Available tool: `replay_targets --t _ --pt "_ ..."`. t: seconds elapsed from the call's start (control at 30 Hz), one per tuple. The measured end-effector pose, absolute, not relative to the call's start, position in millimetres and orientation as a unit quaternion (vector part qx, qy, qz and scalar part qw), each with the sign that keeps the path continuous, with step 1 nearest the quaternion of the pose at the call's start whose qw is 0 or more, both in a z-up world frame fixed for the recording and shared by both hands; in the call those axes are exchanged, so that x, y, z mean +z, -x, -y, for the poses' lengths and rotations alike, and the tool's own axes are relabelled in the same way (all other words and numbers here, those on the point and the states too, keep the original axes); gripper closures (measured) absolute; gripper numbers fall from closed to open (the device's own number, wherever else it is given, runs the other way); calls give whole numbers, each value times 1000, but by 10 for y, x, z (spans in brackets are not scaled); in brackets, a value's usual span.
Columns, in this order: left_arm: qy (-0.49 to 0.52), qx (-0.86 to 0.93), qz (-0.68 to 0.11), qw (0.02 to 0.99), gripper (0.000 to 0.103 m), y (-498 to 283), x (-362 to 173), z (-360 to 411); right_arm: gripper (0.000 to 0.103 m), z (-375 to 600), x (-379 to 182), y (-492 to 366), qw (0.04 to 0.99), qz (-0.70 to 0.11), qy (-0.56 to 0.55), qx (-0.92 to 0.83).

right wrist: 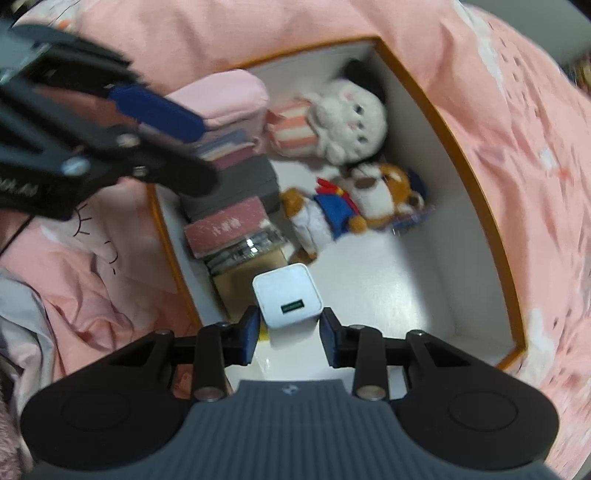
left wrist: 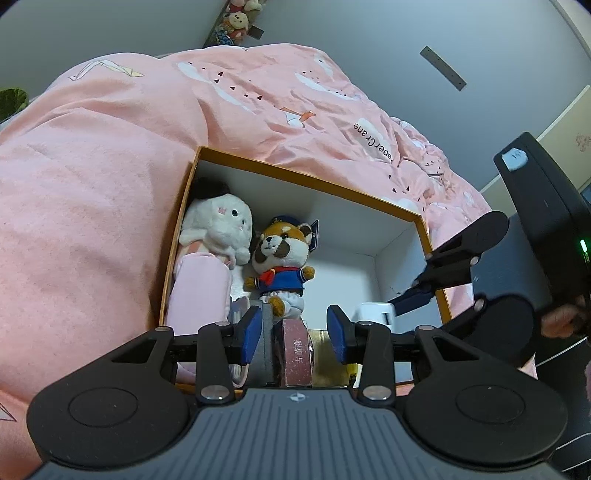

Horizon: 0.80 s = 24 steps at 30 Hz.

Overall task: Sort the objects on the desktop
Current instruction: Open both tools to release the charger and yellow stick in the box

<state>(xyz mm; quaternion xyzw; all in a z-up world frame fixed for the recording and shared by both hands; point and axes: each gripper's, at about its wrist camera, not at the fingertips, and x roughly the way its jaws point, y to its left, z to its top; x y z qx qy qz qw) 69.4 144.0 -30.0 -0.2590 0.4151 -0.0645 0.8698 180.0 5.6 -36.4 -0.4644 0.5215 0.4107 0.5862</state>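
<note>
An orange-rimmed white box (left wrist: pixel 303 177) lies on a pink bed and holds a white bunny plush (left wrist: pixel 221 221), a red panda plush in a sailor suit (left wrist: pixel 280 262), a pink pouch (left wrist: pixel 199 288), a grey box (right wrist: pixel 236 184) and a maroon box (left wrist: pixel 295 354). My right gripper (right wrist: pixel 290 332) points down into the box, shut on a white charger (right wrist: pixel 286 301). The same charger (left wrist: pixel 373 314) shows at the box's right side. My left gripper (left wrist: pixel 294 334) hovers open over the near end, above the maroon box, and its blue pad (right wrist: pixel 155 107) shows over the pouch.
A pink duvet (left wrist: pixel 92 184) surrounds the box on all sides. The box floor (right wrist: pixel 388 280) beside the panda is bare white. A hand (left wrist: pixel 561 317) holds the right gripper's body. Several plush toys (left wrist: pixel 236 22) hang on the far wall.
</note>
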Motion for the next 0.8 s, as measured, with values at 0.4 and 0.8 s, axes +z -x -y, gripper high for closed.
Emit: replay_targets --t 0.4,0.8 --pt "263 -67 -413 869 60 -689 -316 -1423 66 88 -775 -2072 524 -605 479 360" --pt "267 -57 -419 866 60 -698 -354 -1466 66 127 -1133 -2516 496 -716 373 320"
